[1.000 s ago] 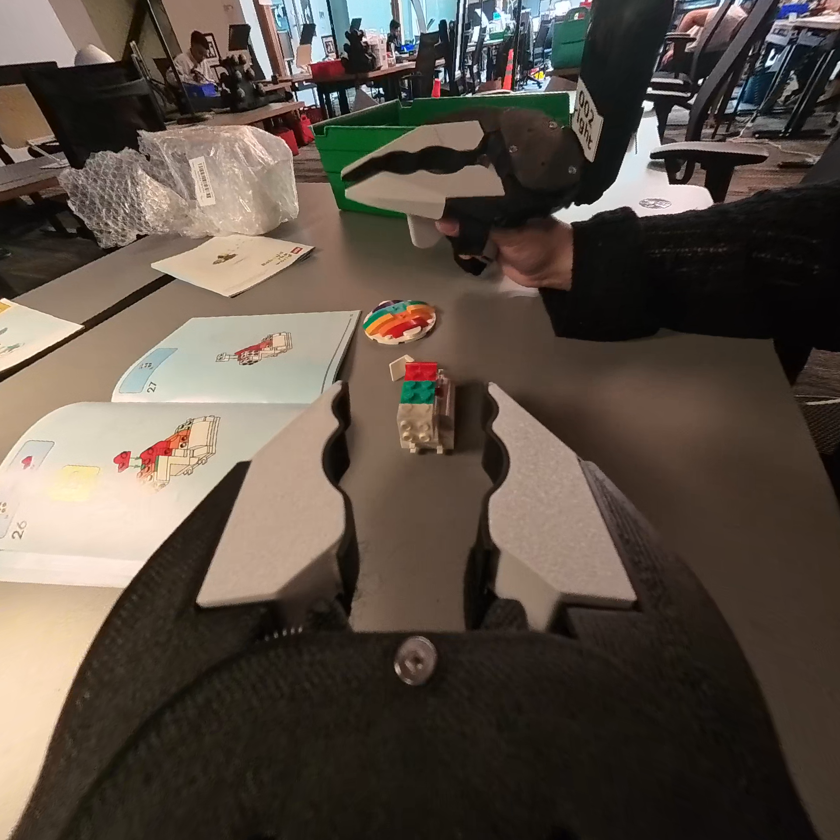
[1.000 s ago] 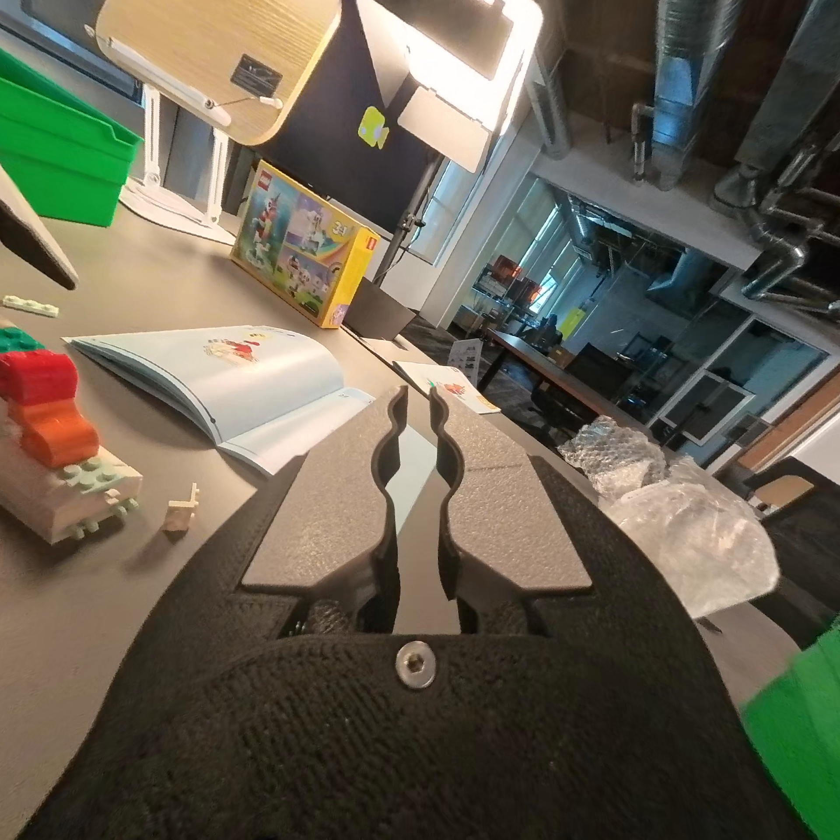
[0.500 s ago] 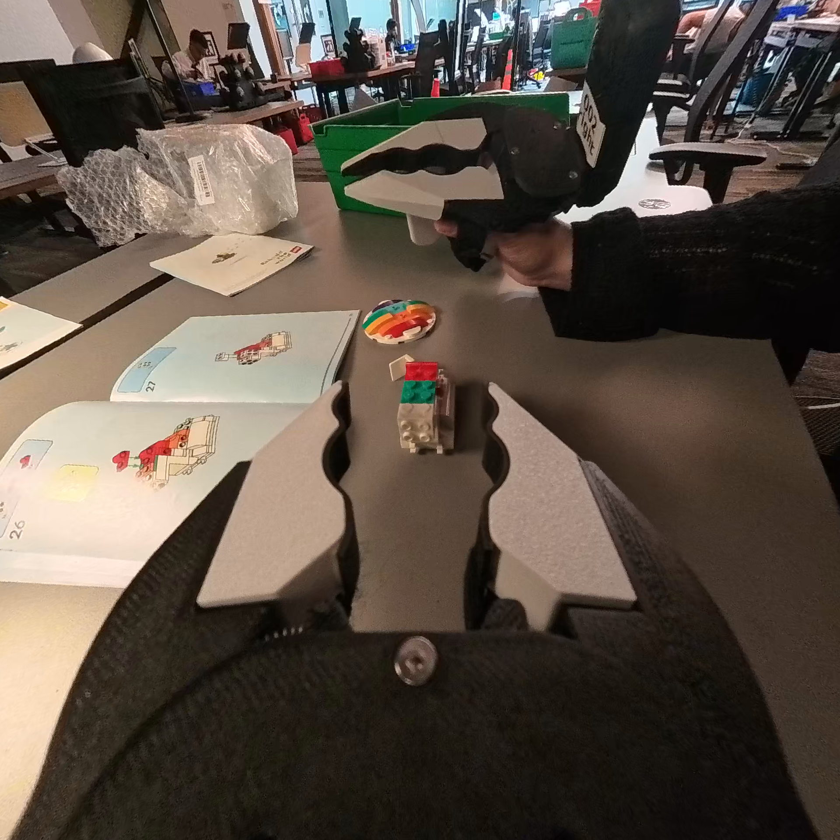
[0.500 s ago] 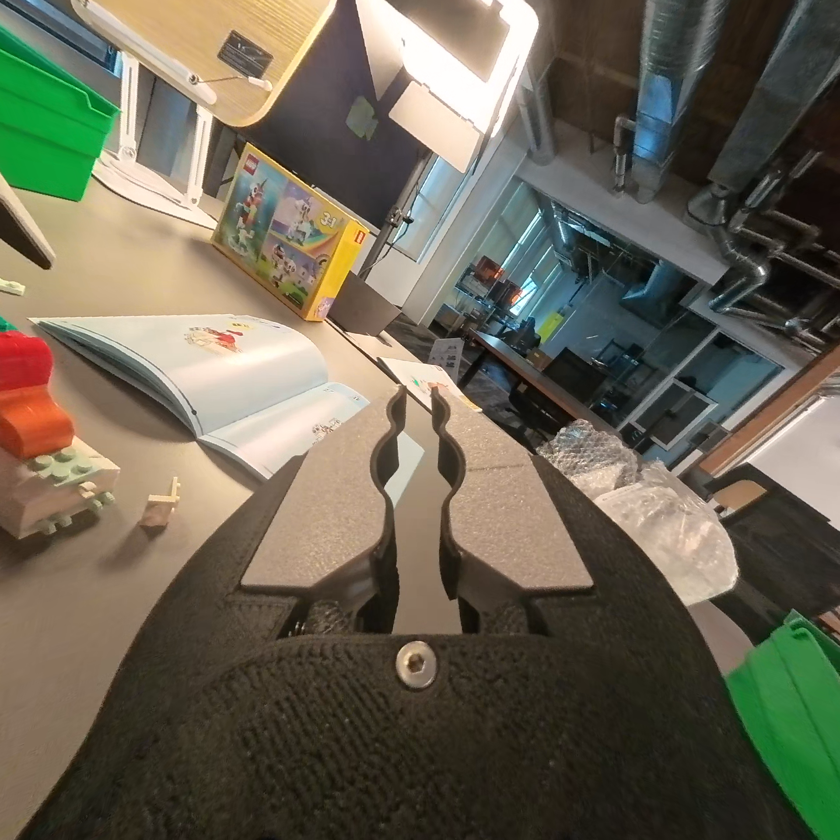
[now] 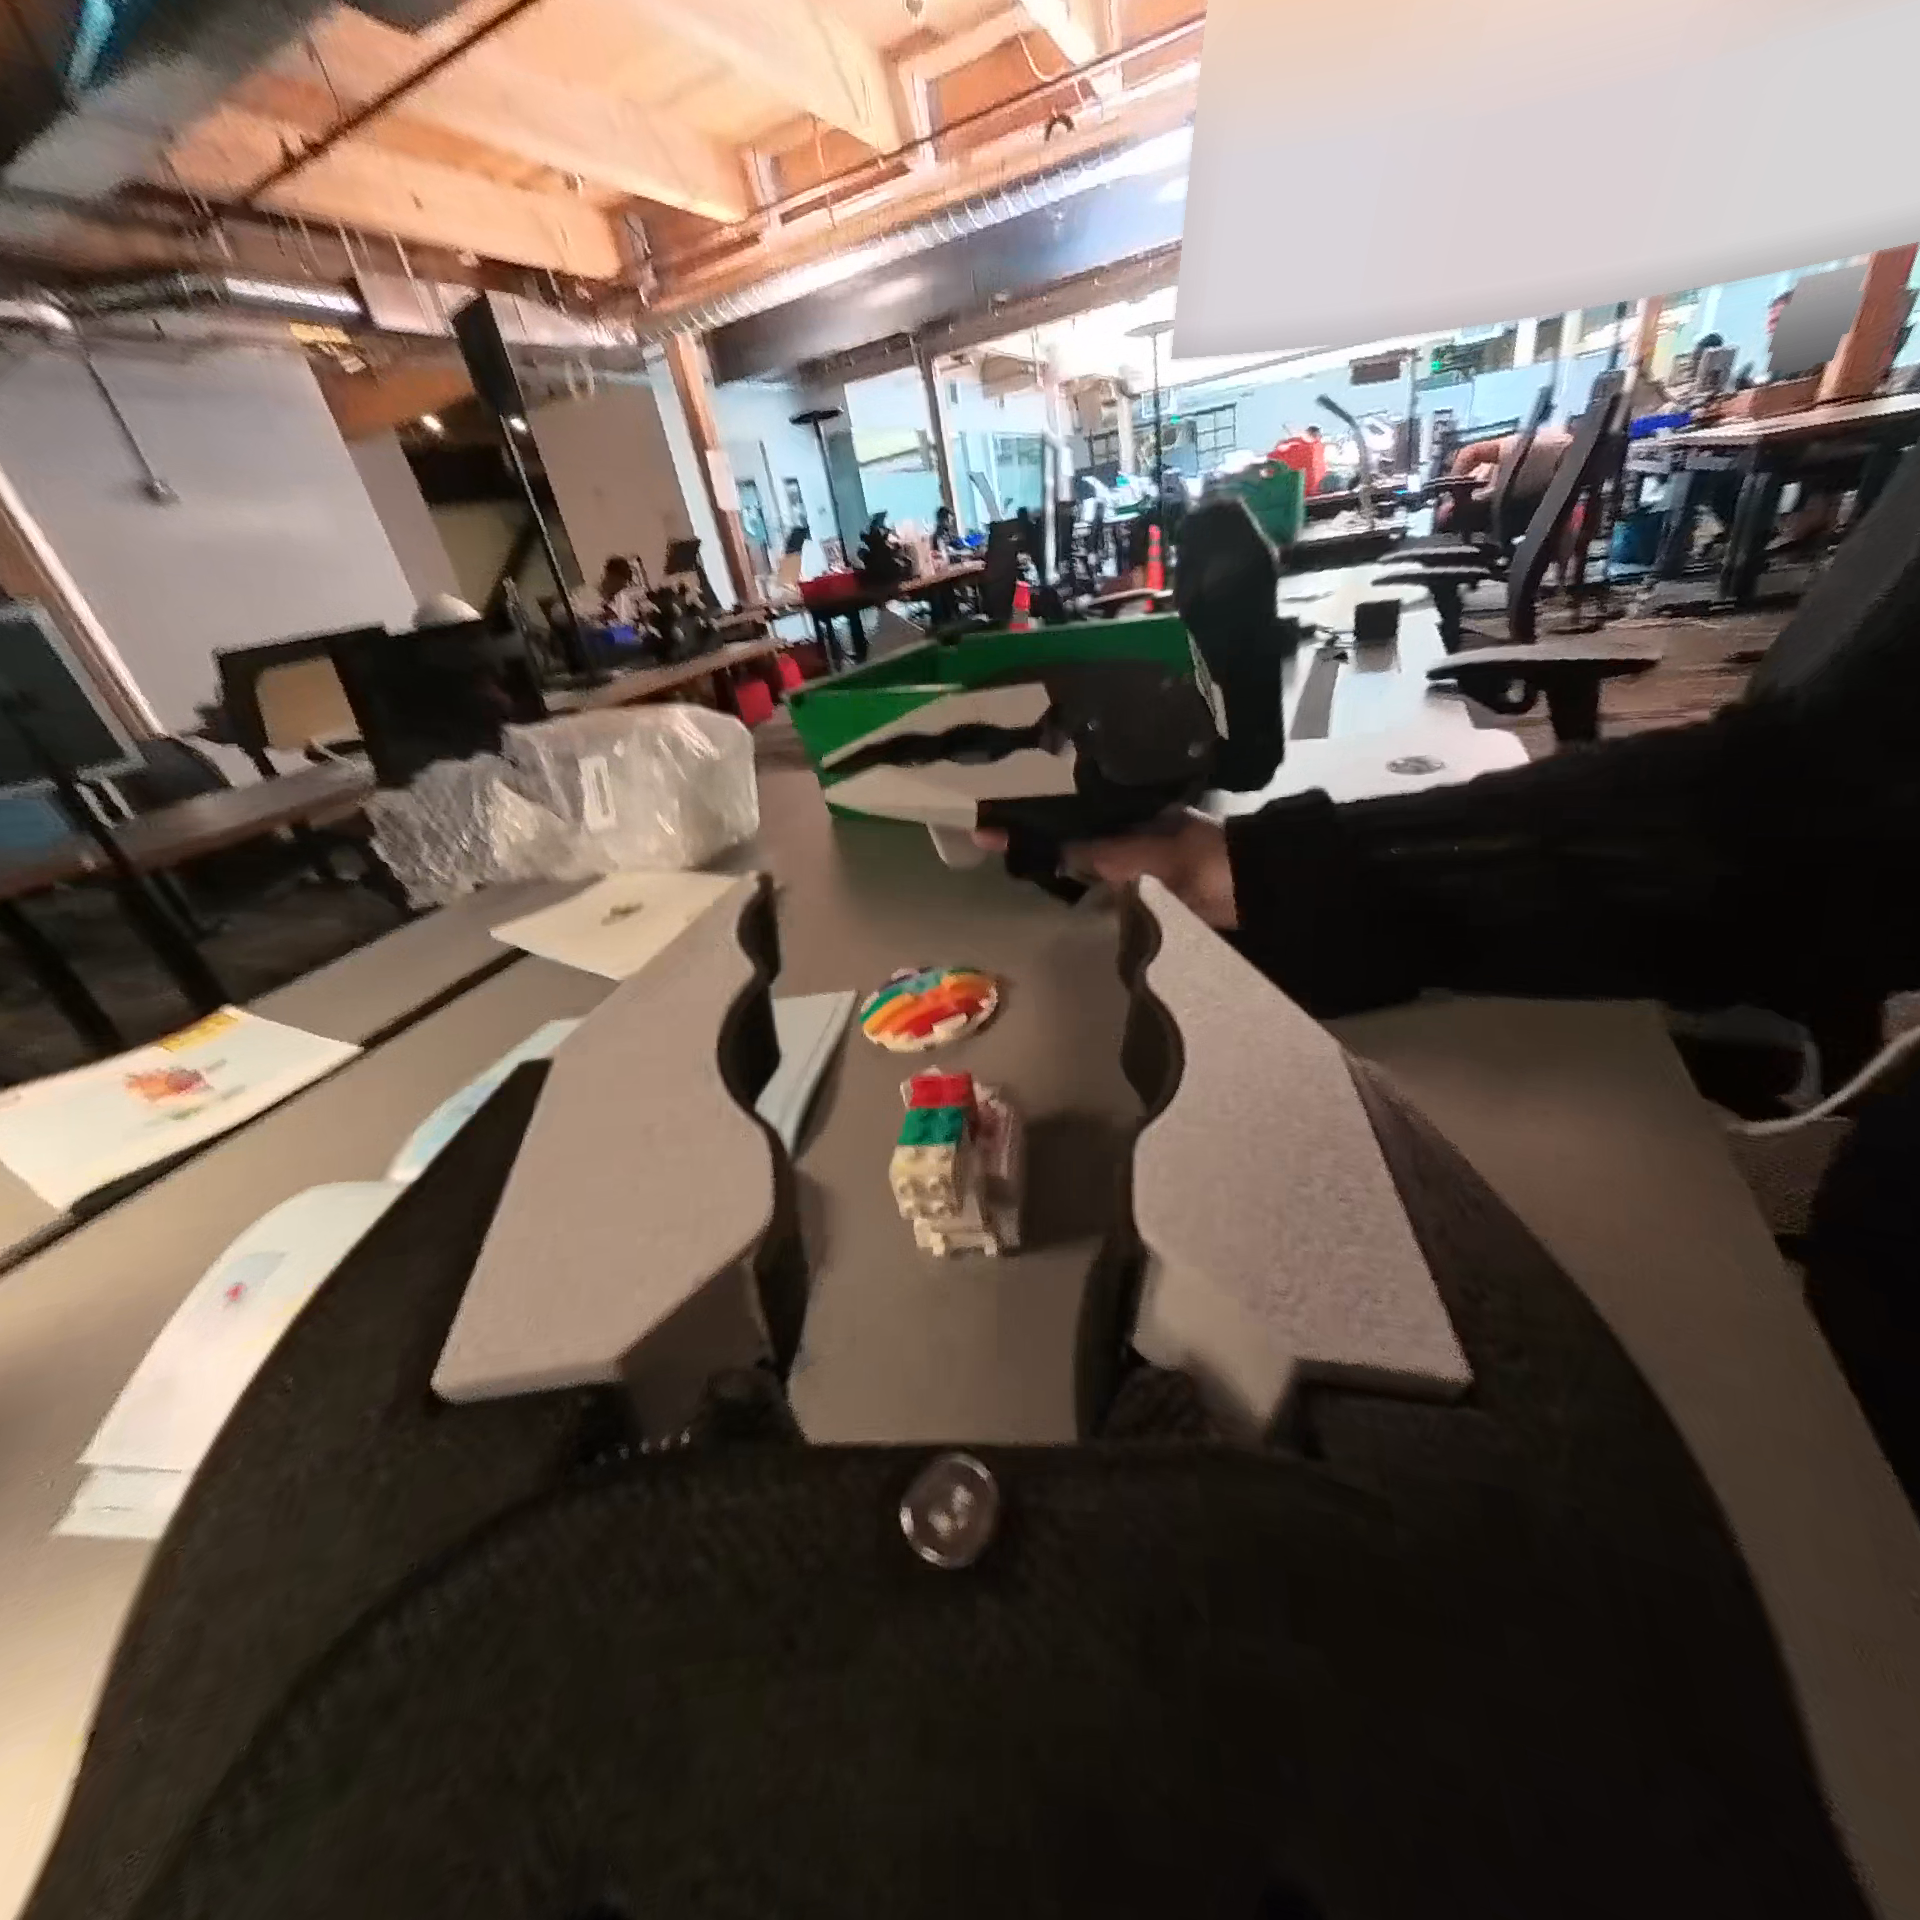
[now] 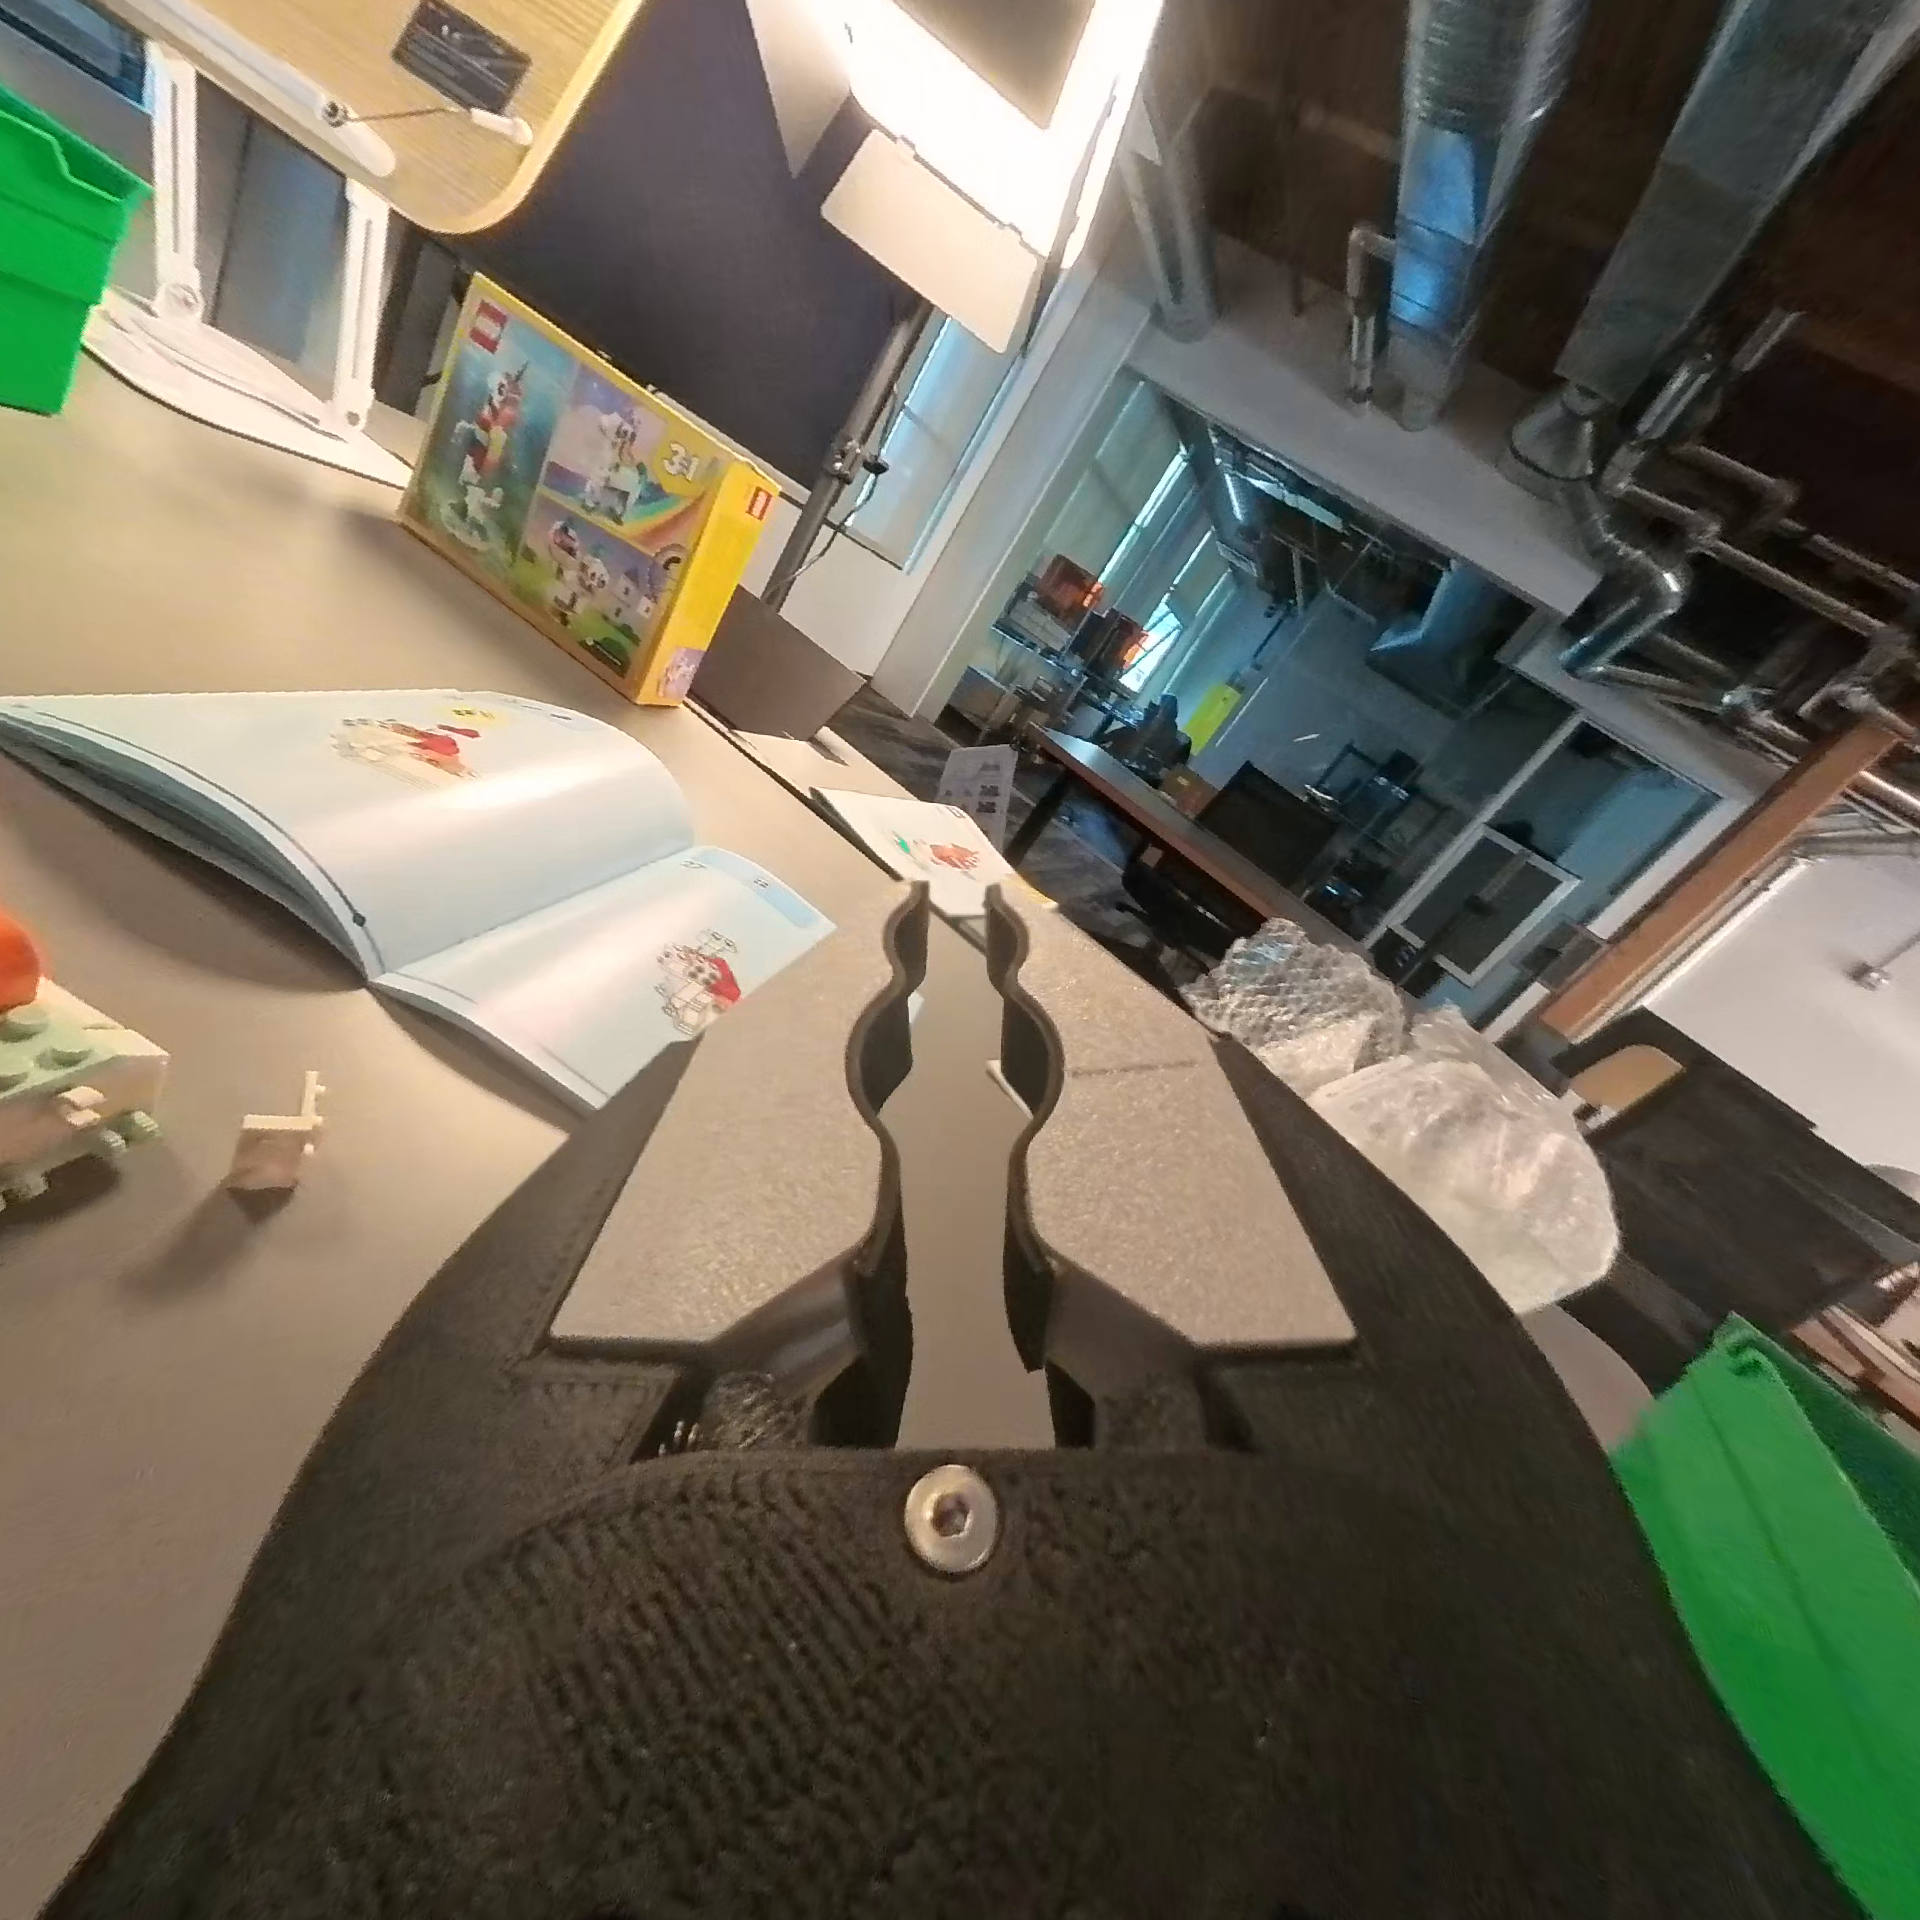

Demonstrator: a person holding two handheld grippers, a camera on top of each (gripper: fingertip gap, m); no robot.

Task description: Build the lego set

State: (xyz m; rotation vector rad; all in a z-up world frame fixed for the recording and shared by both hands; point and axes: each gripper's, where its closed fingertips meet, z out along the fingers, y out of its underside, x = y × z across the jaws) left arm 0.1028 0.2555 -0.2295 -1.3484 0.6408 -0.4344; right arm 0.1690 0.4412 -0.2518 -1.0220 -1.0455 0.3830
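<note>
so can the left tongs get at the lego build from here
Probably yes: the left tongs are open and lined up with the build lying on the table, with nothing between them.

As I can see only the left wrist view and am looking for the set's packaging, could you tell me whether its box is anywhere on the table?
Observer: Yes, a yellow box stands on the table, beyond the open booklet.
Operator: Thank you. Is anything between the fingers of the right gripper?
Observer: No. The right gripper is empty, and its fingers are only narrowly apart.
Operator: Is there a loose piece near the model that I cannot make out?
Observer: Yes, a small tan piece lies on the table between the model and the booklet, touching neither.
</note>
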